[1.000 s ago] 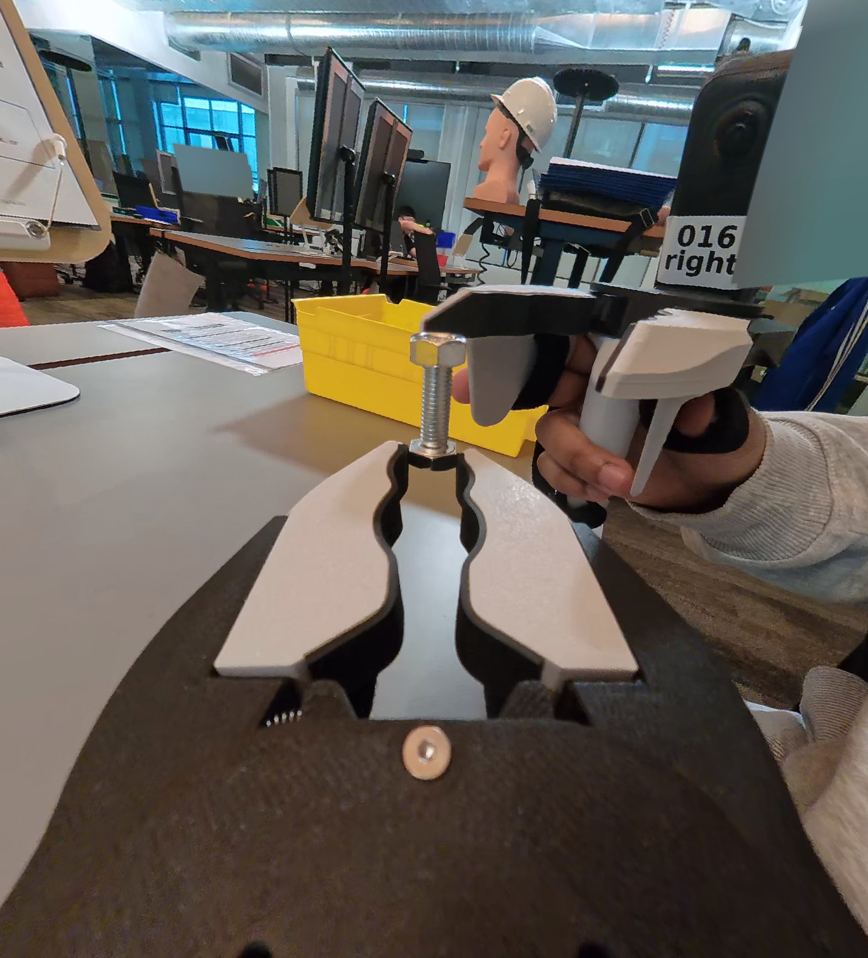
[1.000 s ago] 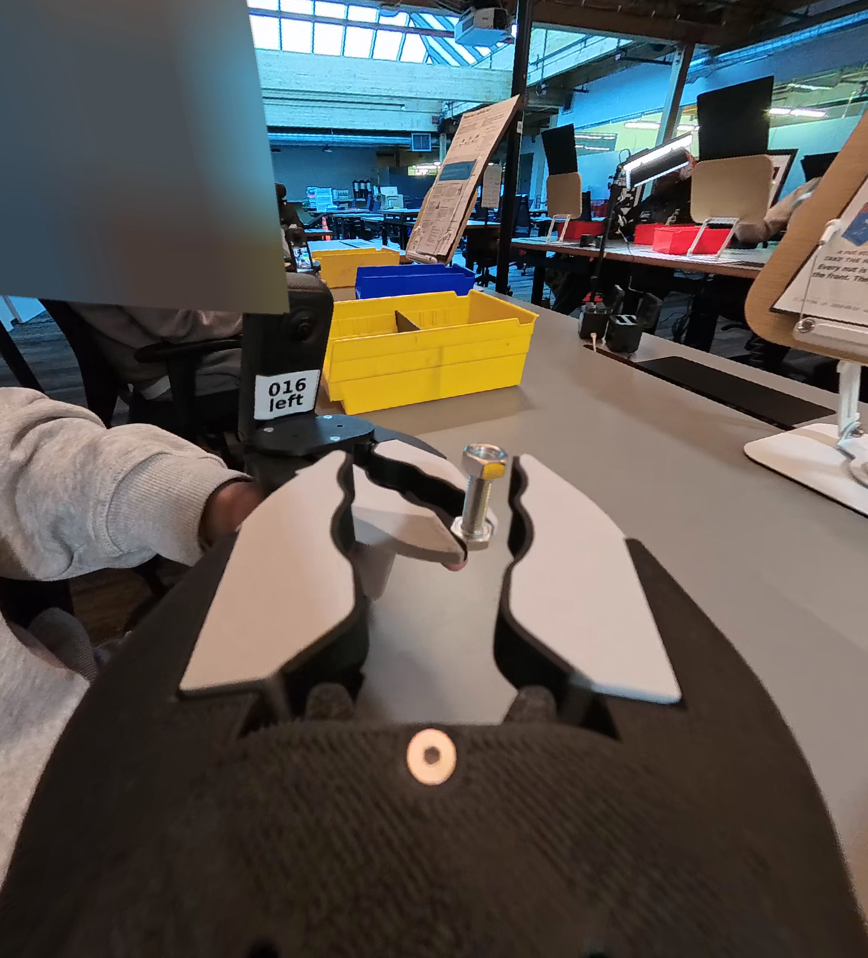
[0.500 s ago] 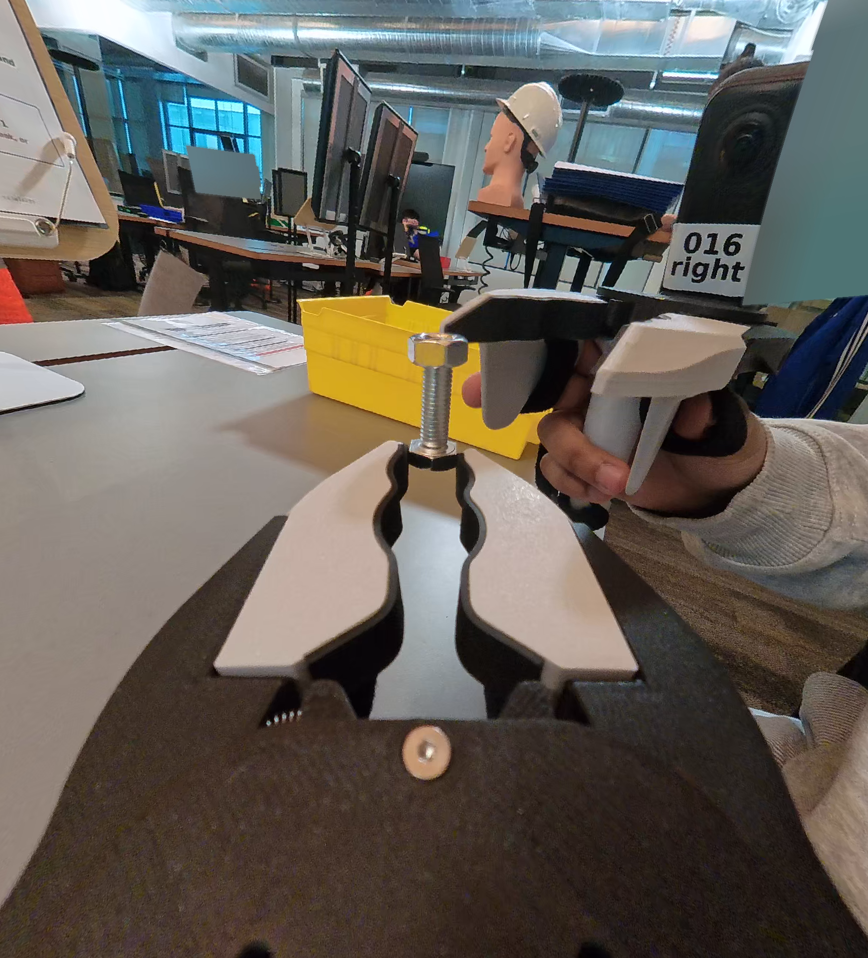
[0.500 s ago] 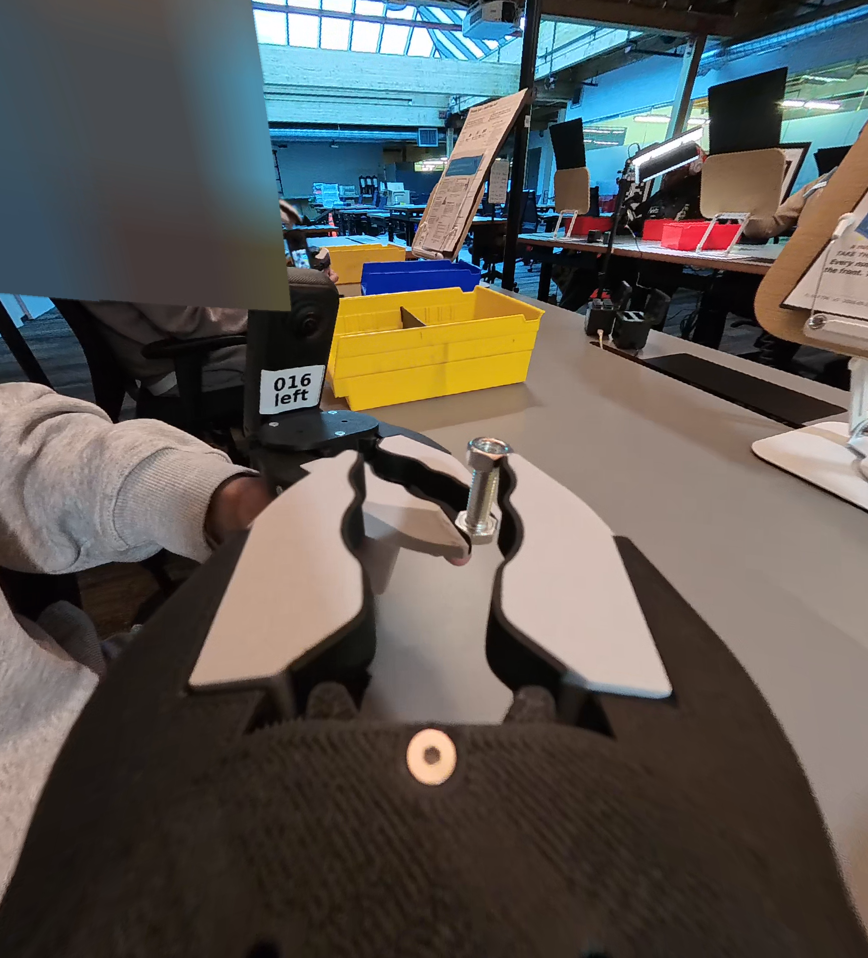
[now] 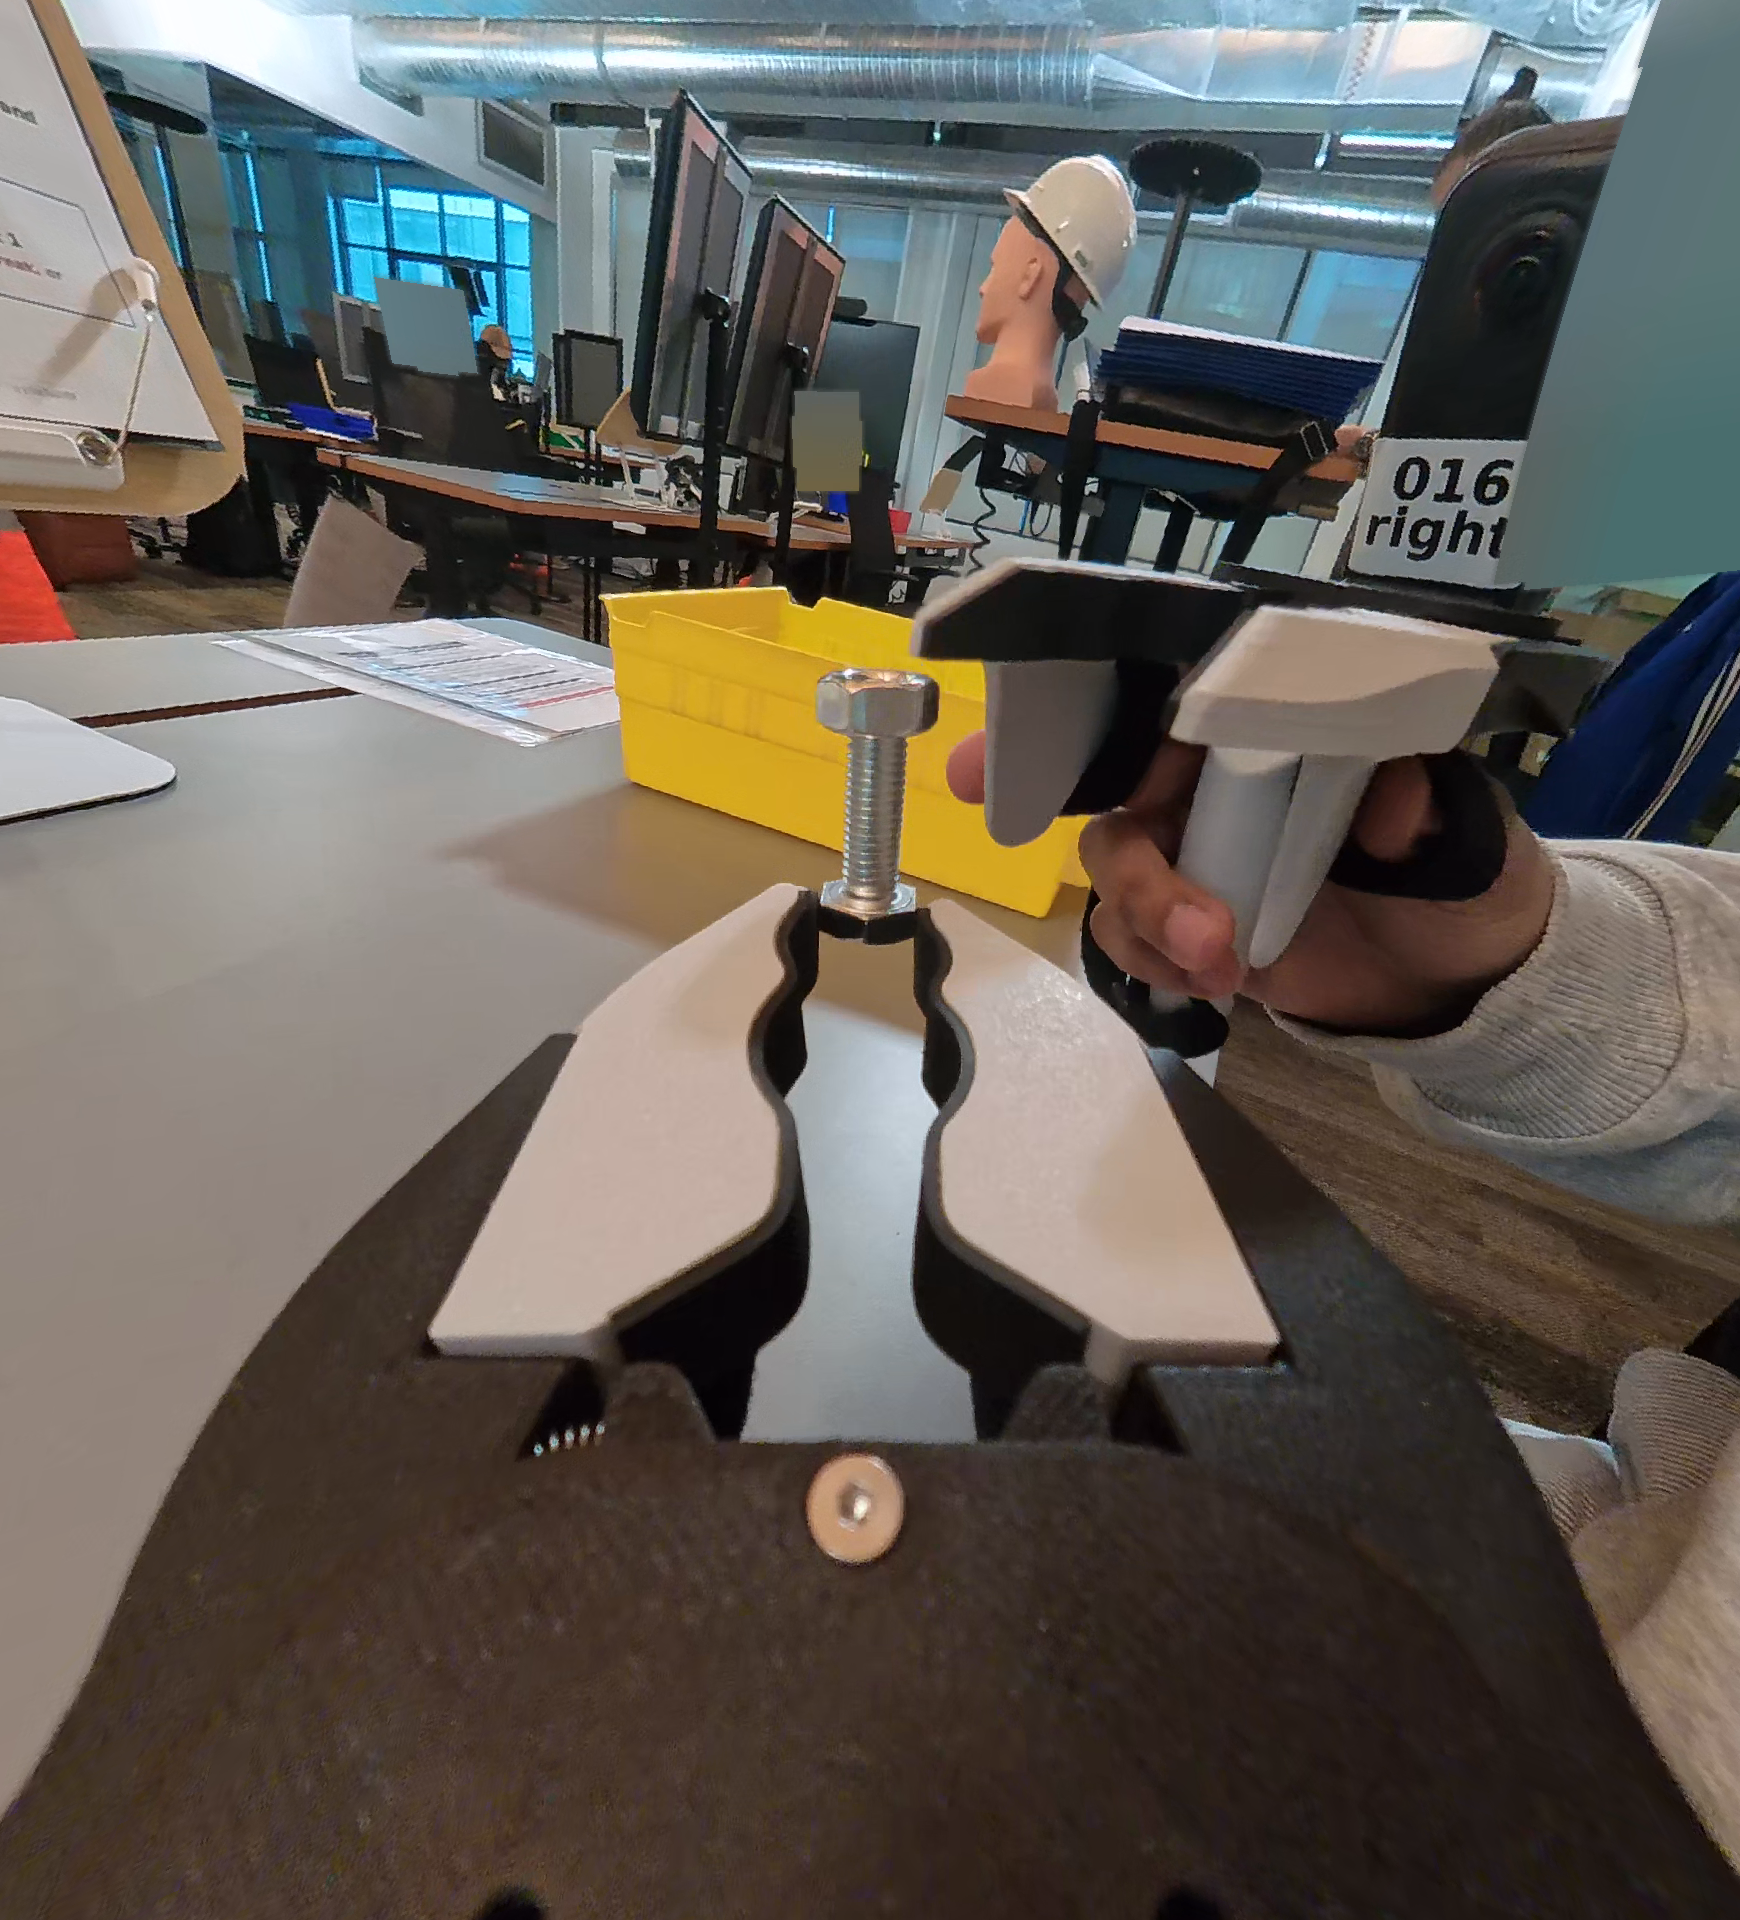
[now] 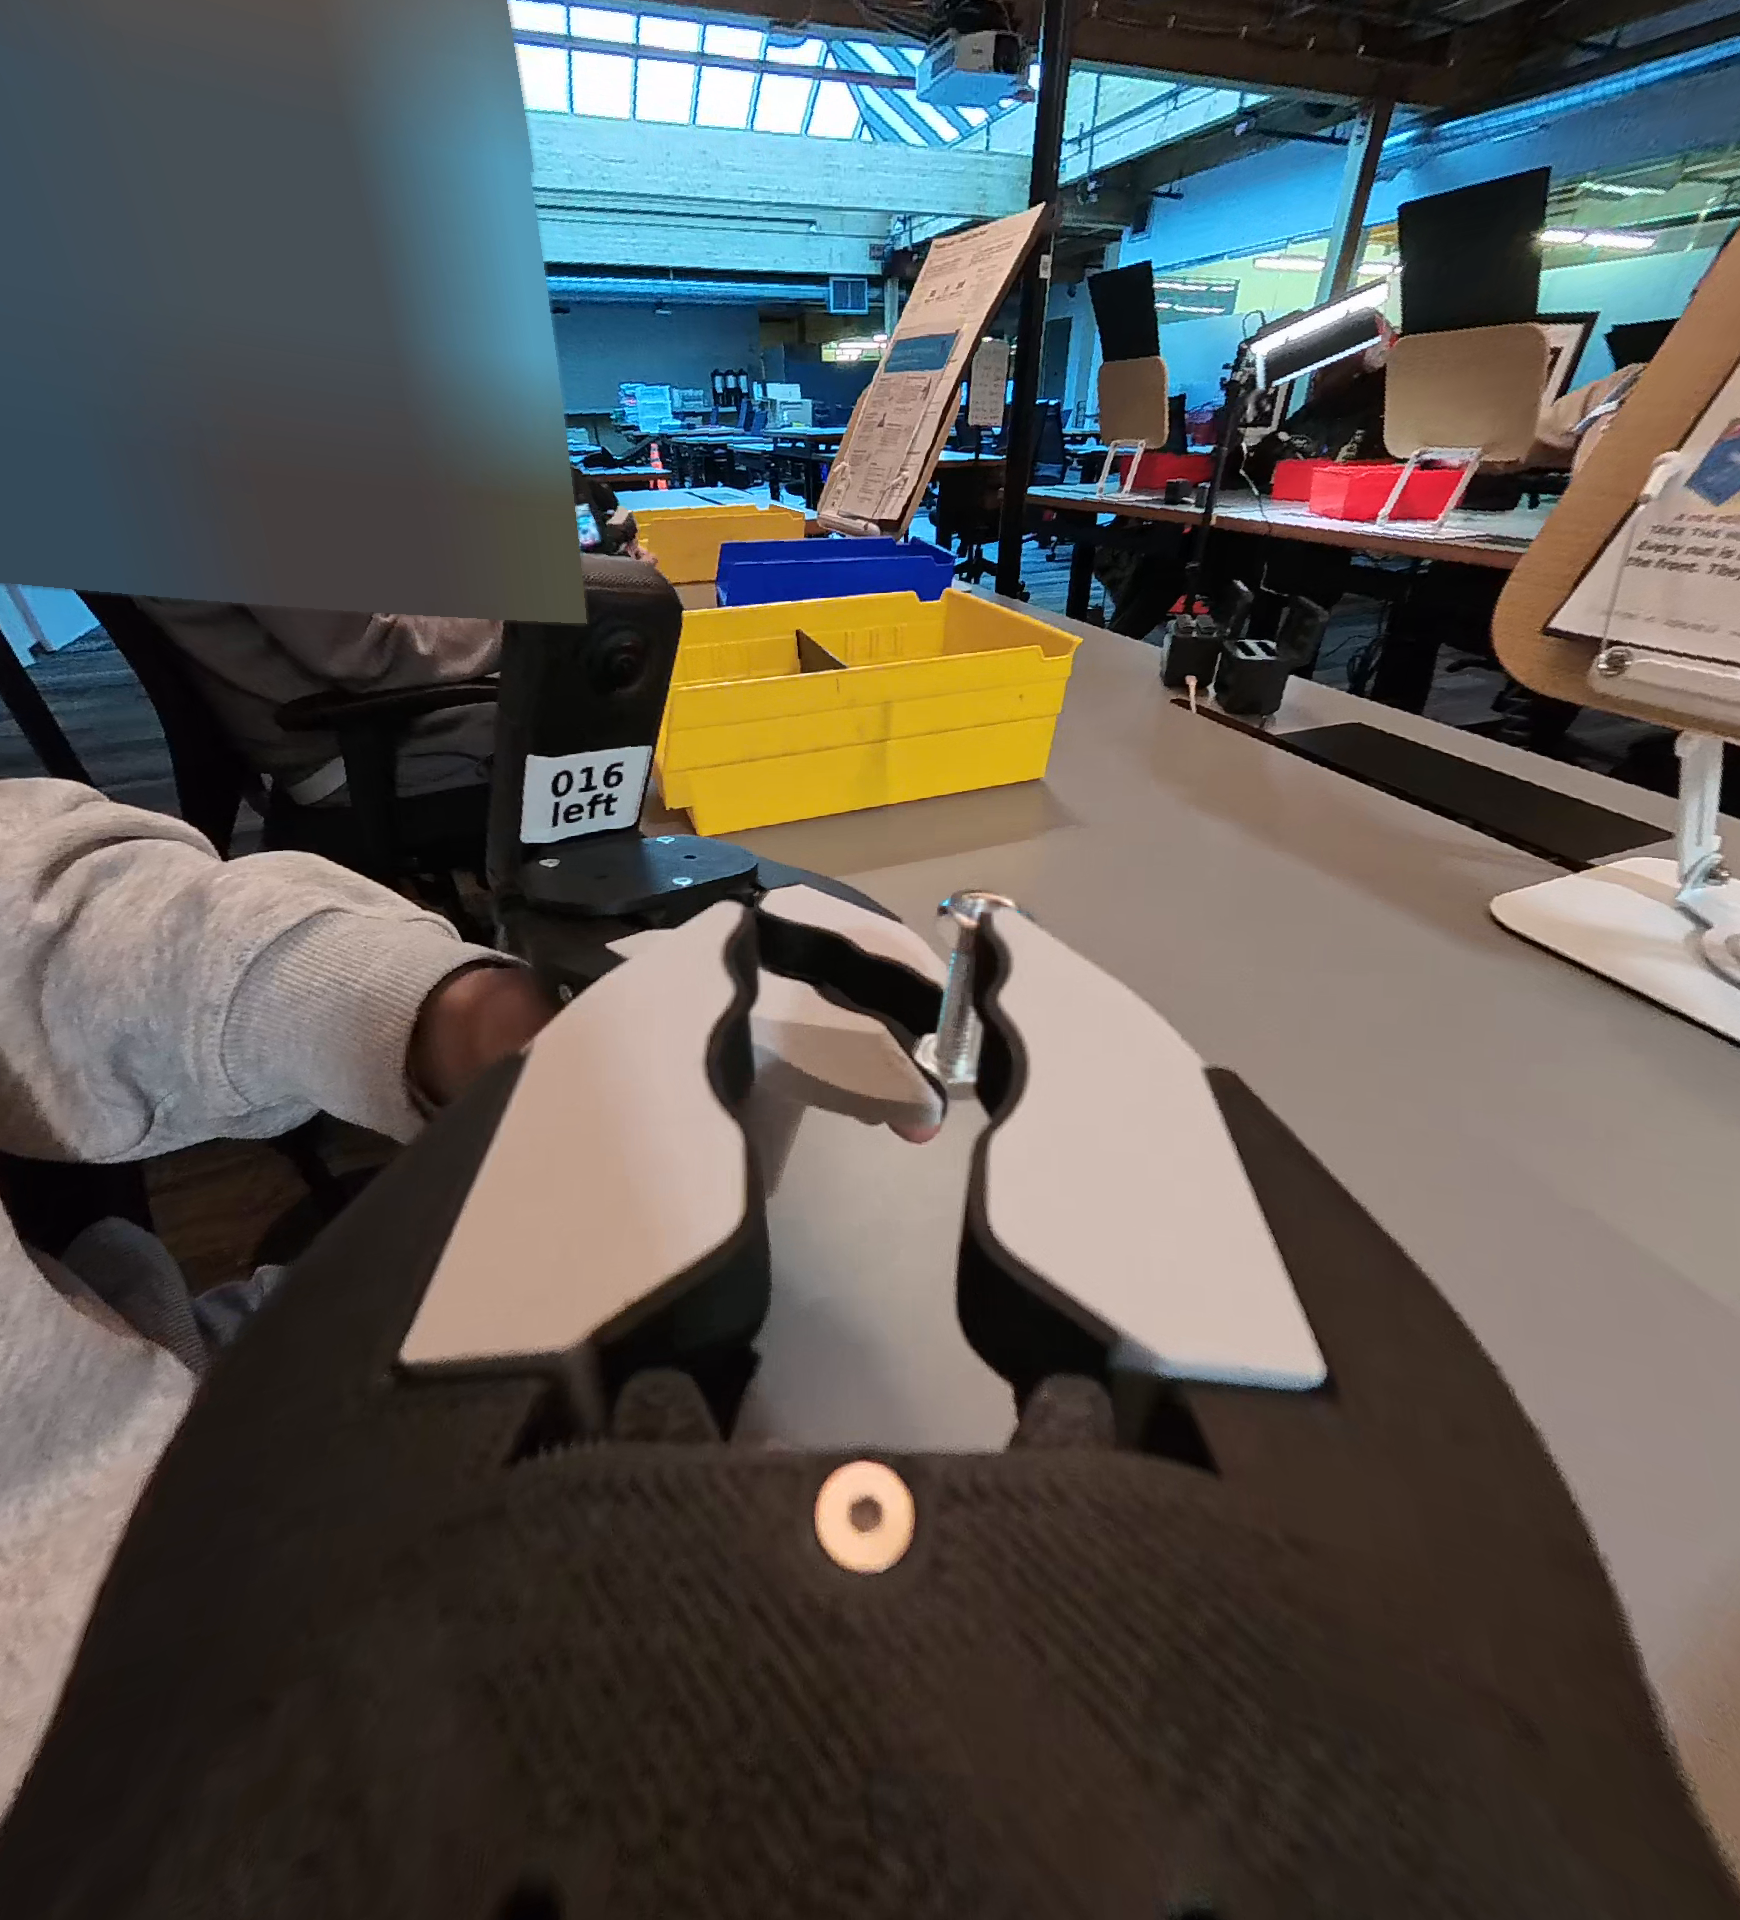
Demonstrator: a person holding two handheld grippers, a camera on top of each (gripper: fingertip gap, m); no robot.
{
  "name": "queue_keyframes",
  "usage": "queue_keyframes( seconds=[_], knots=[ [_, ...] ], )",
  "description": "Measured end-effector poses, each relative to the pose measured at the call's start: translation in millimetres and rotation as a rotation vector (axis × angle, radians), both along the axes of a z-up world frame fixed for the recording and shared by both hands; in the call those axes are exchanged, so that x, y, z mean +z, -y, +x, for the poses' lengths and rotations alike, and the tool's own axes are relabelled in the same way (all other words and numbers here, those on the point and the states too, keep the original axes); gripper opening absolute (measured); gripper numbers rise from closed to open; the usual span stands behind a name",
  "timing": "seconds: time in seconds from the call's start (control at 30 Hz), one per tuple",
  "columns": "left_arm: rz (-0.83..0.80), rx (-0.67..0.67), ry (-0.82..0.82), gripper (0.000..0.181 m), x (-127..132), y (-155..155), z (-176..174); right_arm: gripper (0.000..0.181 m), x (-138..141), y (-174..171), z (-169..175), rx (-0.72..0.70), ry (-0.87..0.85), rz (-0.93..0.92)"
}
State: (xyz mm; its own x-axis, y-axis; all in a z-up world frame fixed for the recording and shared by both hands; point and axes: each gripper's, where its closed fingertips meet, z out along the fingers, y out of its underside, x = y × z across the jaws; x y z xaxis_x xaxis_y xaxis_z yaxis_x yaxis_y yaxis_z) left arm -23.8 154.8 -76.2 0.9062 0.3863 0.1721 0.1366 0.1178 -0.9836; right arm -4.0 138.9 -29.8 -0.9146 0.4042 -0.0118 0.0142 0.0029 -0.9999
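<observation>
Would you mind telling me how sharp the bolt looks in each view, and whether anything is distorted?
Left wrist view: the upright silver hex-head bolt is crisp, threads readable, clamped at its nut by the left hand-held gripper. Right wrist view: the bolt is motion-smeared between the fingers of the right hand-held gripper. Both views bend straight lines at the edges, wide-angle style, as with the yellow plastic bin.

One bolt (image 5: 874, 790) stands upright with one nut (image 5: 864, 900) at its foot. Two claws: the left claw (image 5: 864, 925) and the right claw (image 6: 861, 997). On the counter (image 6: 1313, 1039), at twelve o'clock, sit two yellow bins (image 6: 866, 717) and one blue bin (image 6: 824, 569). Two red bins (image 6: 1365, 486) sit at two o'clock.
</observation>
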Motion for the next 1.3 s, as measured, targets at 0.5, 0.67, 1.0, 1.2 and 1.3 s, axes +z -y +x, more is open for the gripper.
queue_keyframes(
  seconds=[0.5,0.67,1.0,1.2,1.3],
  knots=[
    [0.001,0.023,0.022,0.019,-2.1,3.2,-5.4,0.045,-13.2,4.9,-1.6,0.000,0.026,0.040],
    [-0.008,0.017,0.018,0.019,-3.2,1.6,-4.0,0.052,-9.6,1.6,-6.1,-0.036,0.018,0.013],
    [-0.011,0.022,0.023,0.019,-4.1,2.3,-5.4,0.037,-13.4,3.1,-2.7,-0.002,0.045,0.021],
    [-0.018,0.020,0.020,0.019,-4.9,1.4,-4.9,0.060,-9.8,1.9,-6.9,-0.028,0.047,-0.017],
    [-0.011,0.026,0.030,0.019,-4.8,3.1,-6.9,0.047,-9.9,4.9,0.1,0.009,0.034,-0.003]
  ],
)
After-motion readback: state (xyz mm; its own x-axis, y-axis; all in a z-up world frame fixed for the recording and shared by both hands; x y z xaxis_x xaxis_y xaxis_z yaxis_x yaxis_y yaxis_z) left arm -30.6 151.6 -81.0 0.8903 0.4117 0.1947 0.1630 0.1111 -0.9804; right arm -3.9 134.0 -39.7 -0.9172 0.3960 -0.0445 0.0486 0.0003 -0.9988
